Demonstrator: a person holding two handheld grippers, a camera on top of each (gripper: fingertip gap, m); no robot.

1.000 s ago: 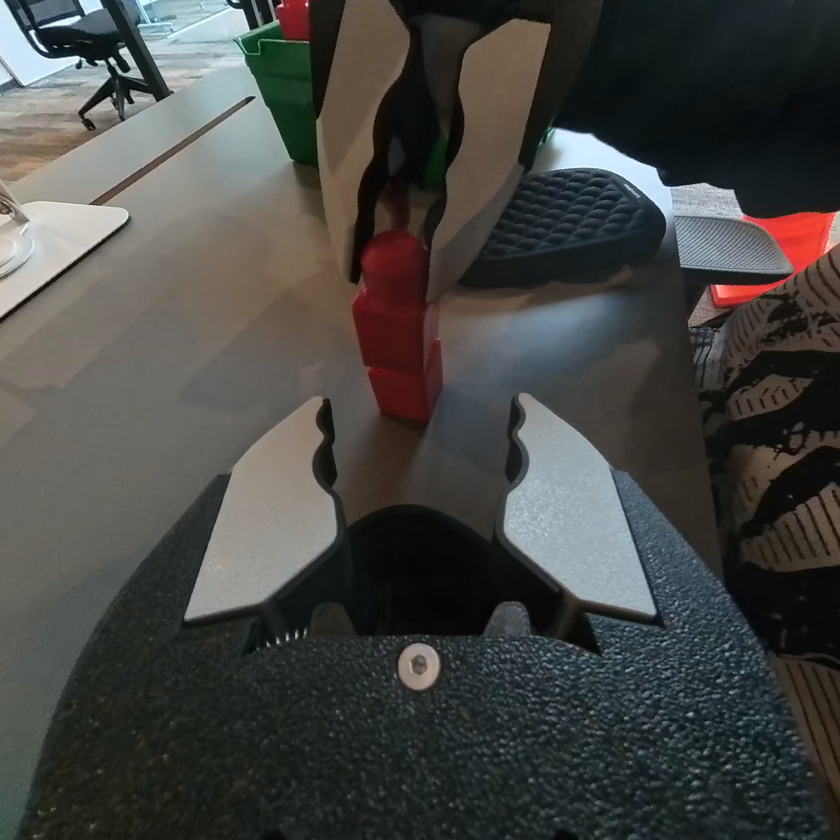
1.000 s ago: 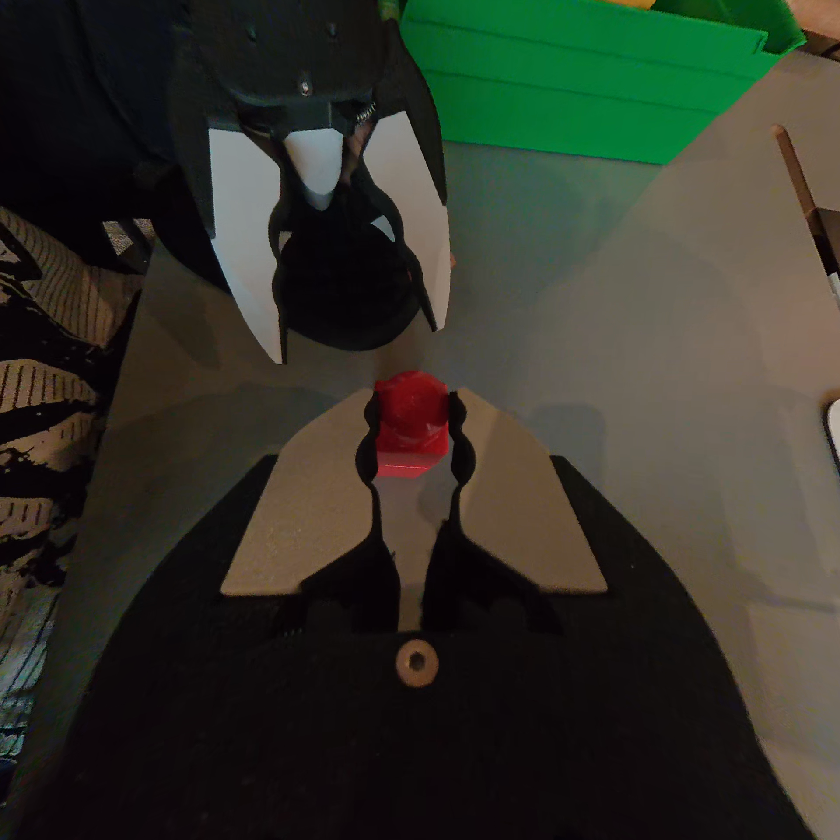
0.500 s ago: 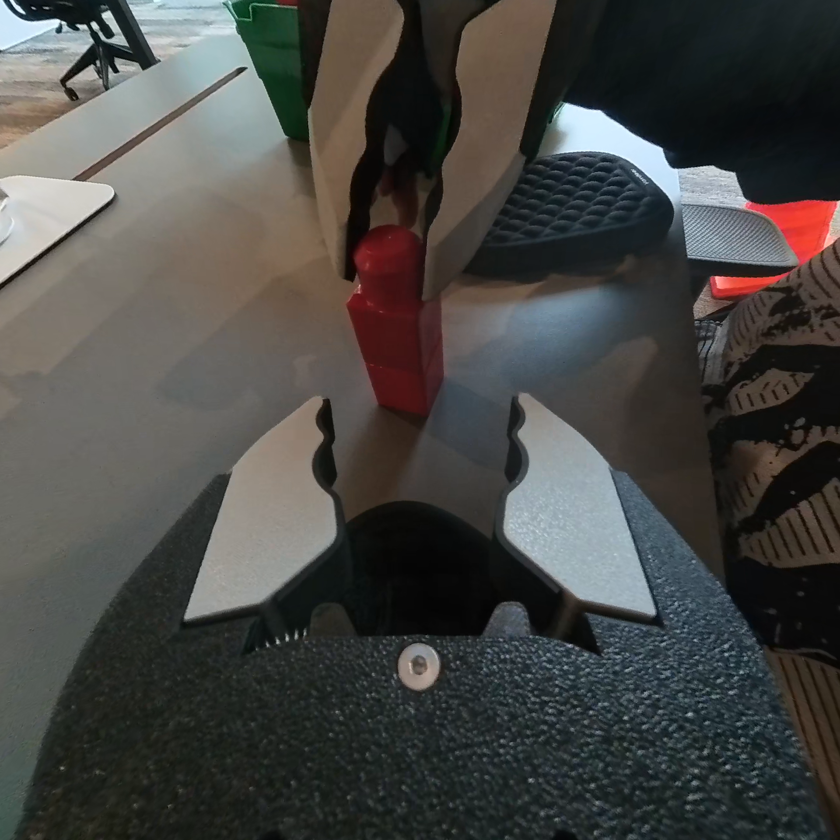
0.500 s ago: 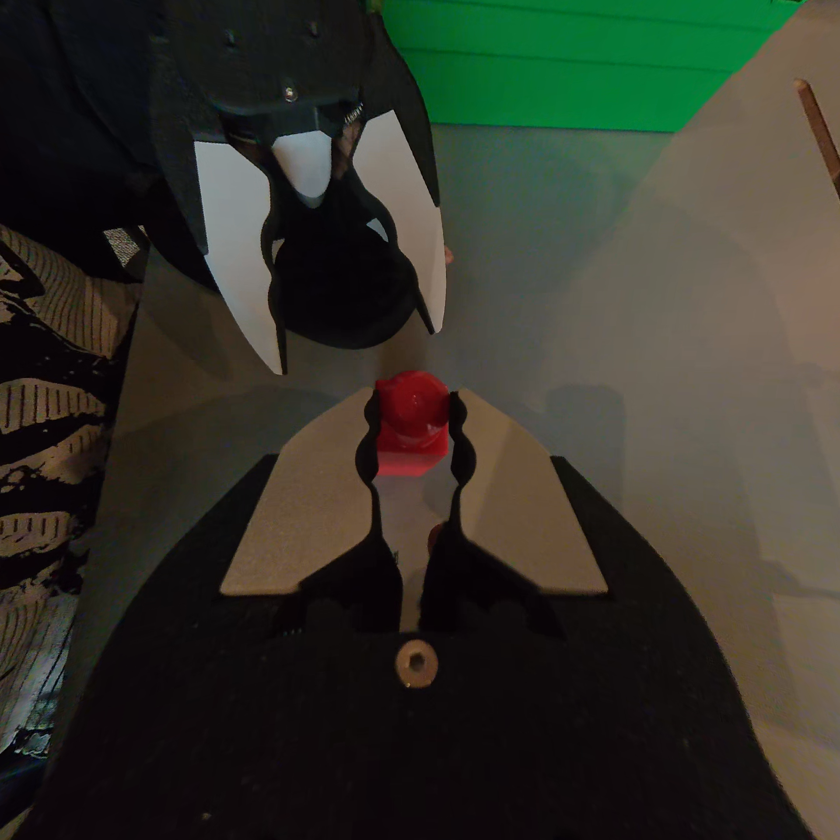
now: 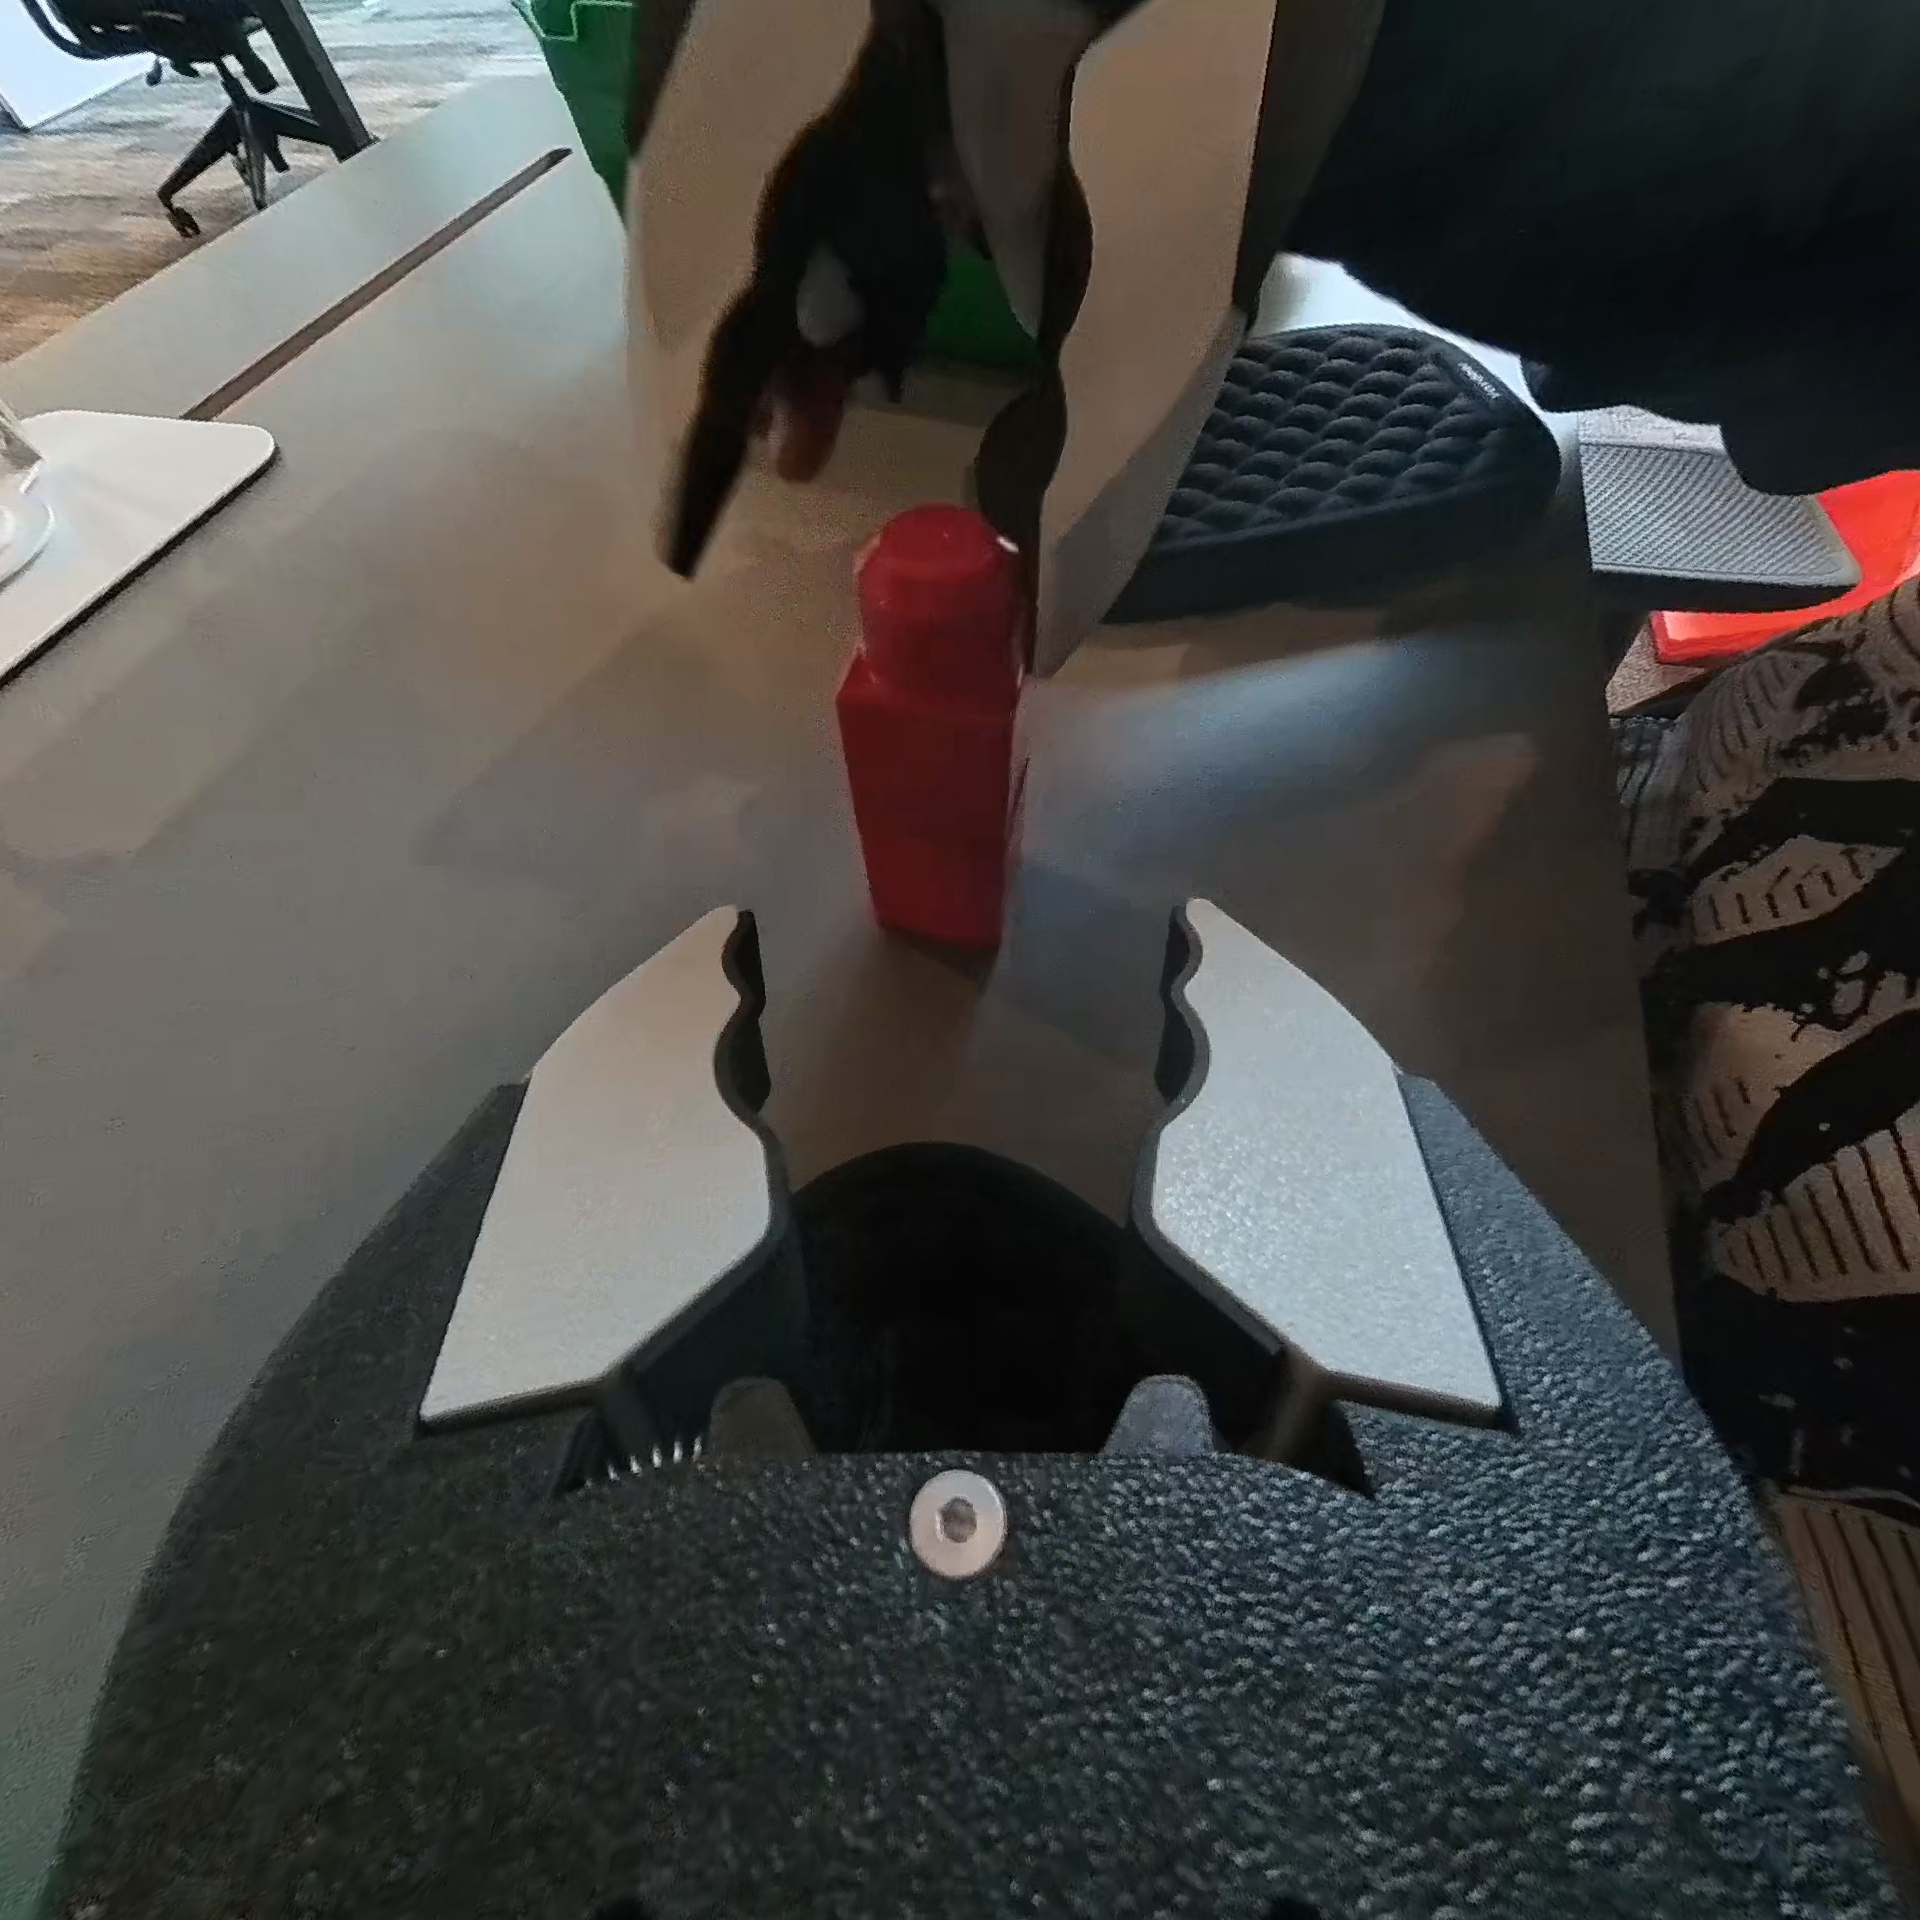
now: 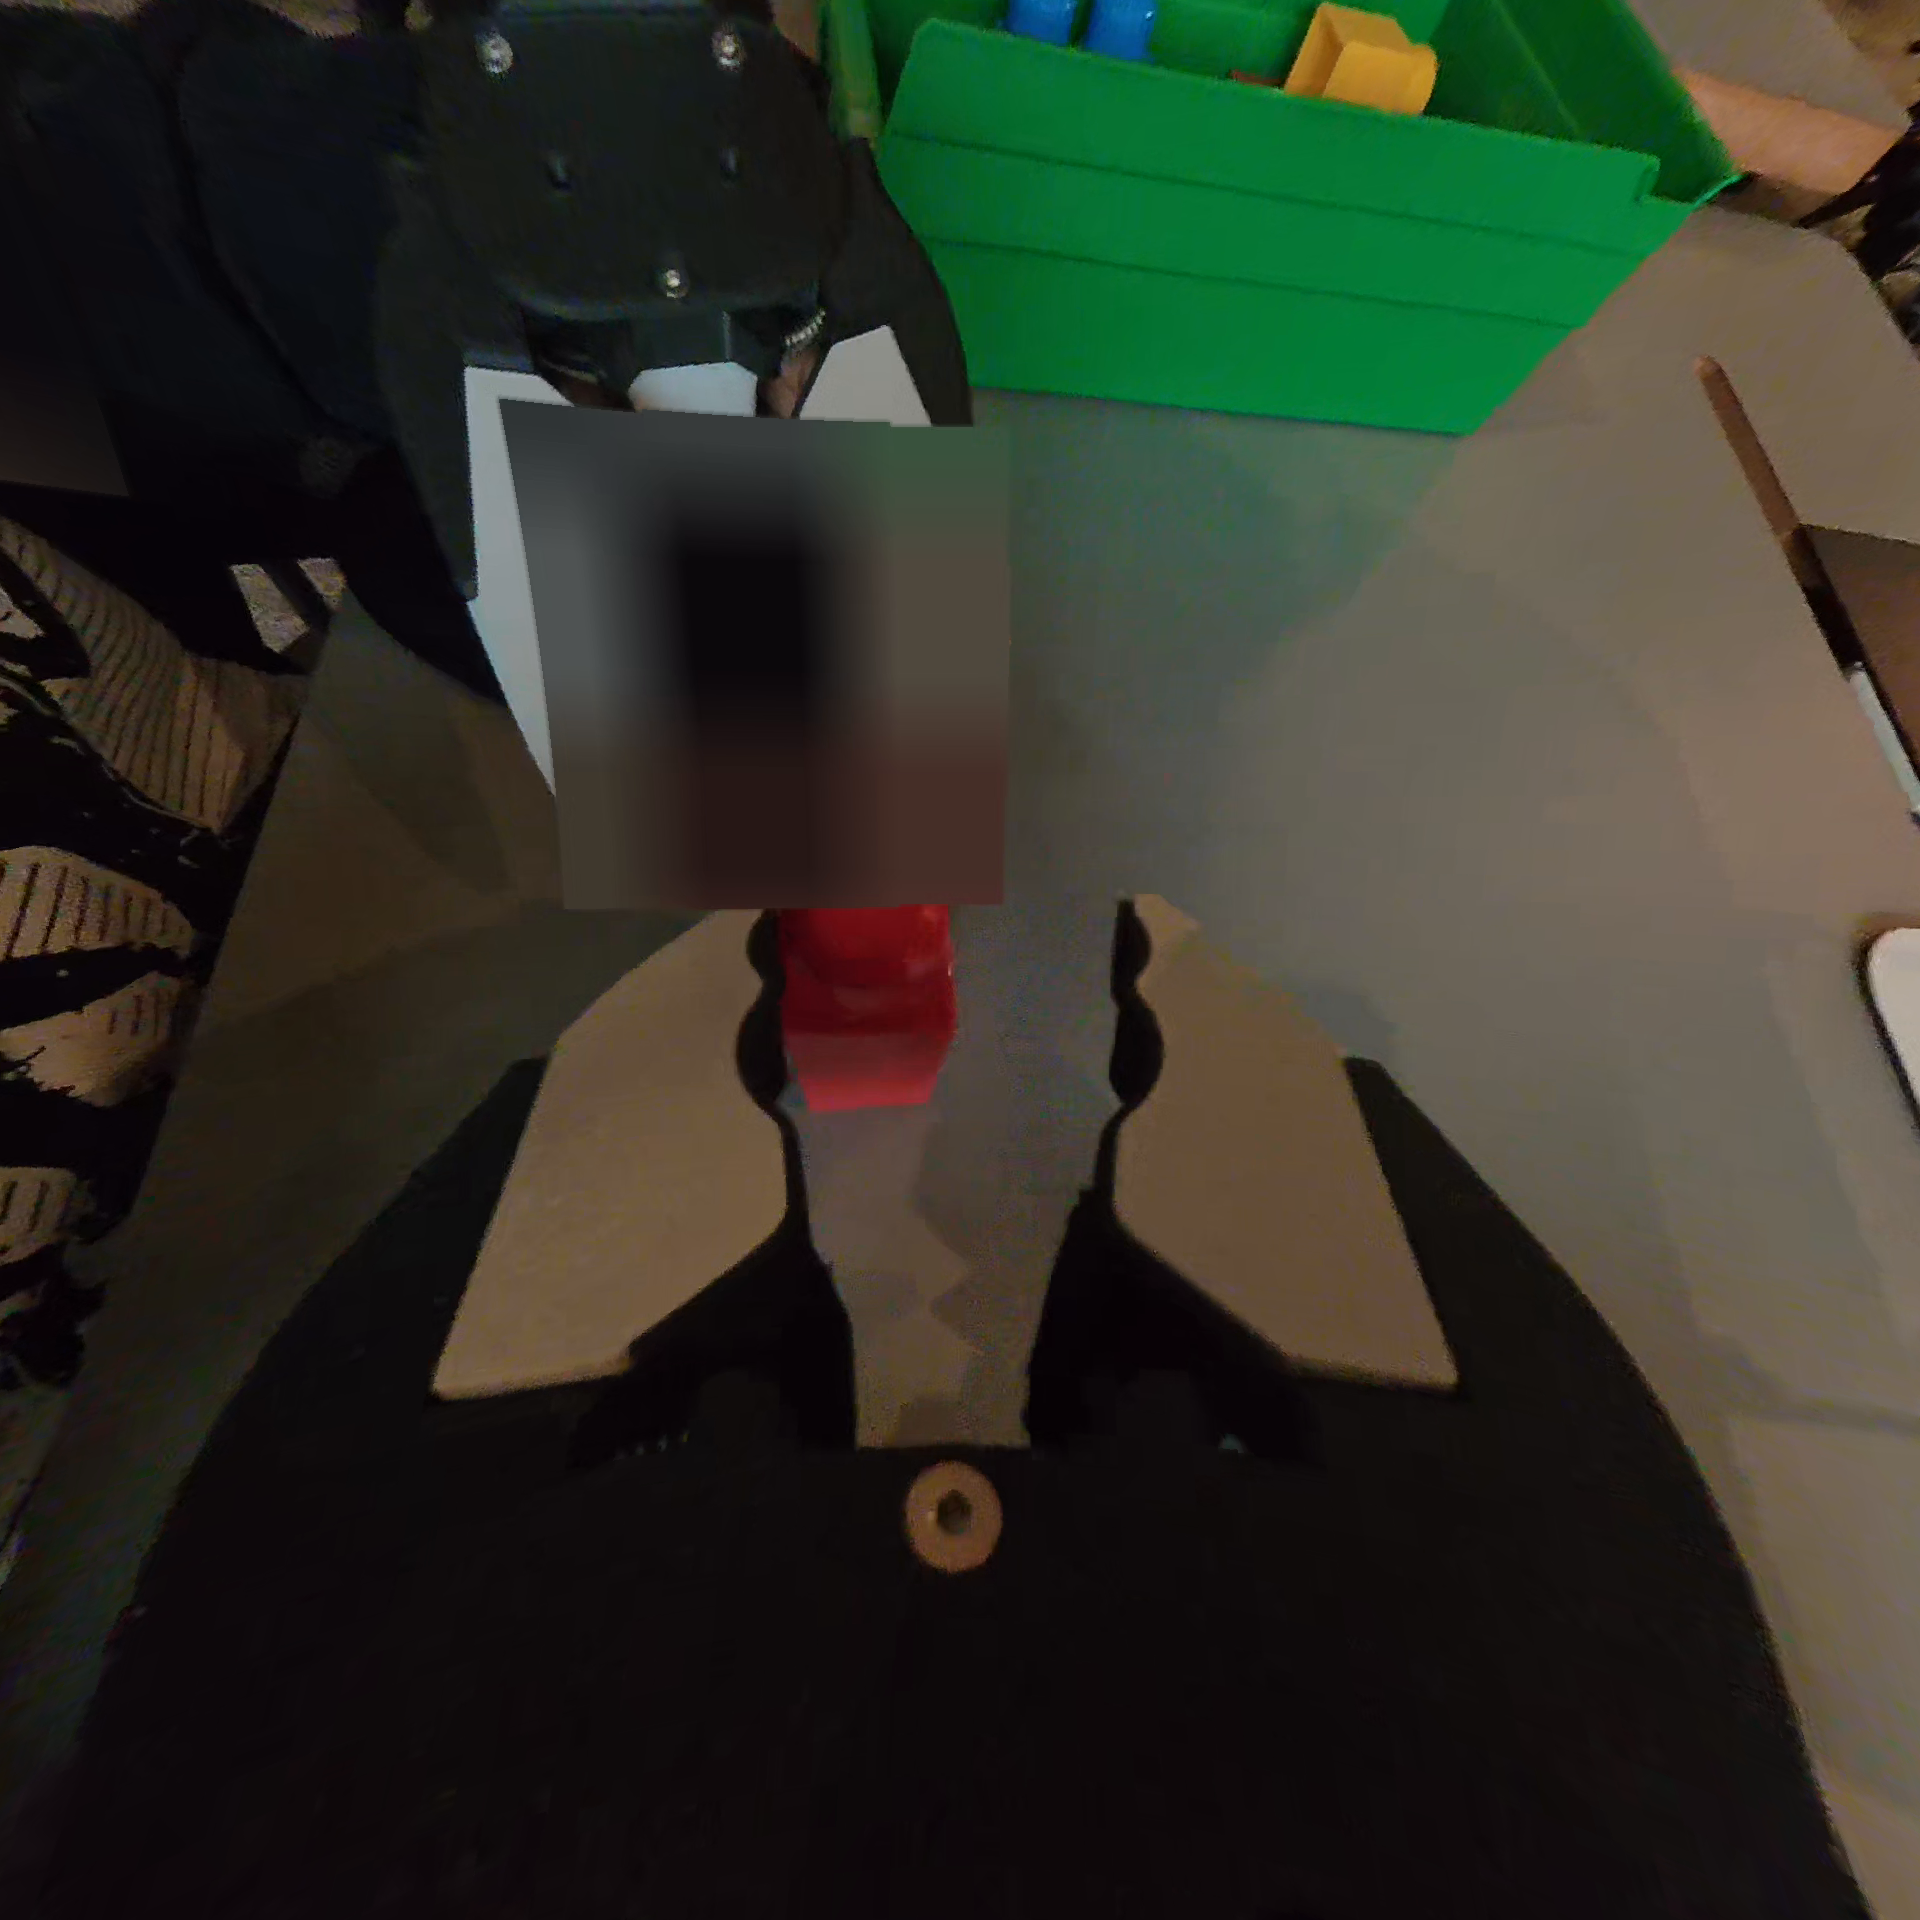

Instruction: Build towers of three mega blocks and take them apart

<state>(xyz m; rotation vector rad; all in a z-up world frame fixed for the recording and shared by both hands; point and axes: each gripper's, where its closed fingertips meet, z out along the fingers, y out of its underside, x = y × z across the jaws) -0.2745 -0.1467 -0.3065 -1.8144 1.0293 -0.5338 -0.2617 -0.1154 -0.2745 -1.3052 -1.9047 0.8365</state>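
A red mega block tower (image 5: pixel 930 769) stands upright on the grey table (image 5: pixel 364 727), two block bodies under a round top stud. My left gripper (image 5: pixel 964 930) is open and empty, low on the table just in front of the tower. My right gripper (image 5: pixel 862 613) hangs over the tower from behind, open, with one finger against the stud's side. In the right wrist view the tower (image 6: pixel 868 1023) stands between the right gripper's (image 6: pixel 940 920) open fingers, close to the left one. The left gripper's body (image 6: pixel 623 208) shows beyond it, its fingers mostly behind a blurred patch.
A green bin (image 6: pixel 1247 270) with blue and yellow blocks stands at the table's far side, also in the left wrist view (image 5: pixel 592 94). A black mesh cushion (image 5: pixel 1340 447) lies behind the tower. A white stand base (image 5: pixel 114 499) is at the left. A person's patterned trousers (image 5: pixel 1766 935) are at the right edge. One gripper's finger ends stand about 5 cm off the other's.
My right gripper was shut on the tower's top stud and has opened, letting it go. The tower stays standing. My left gripper stays open in front of it.
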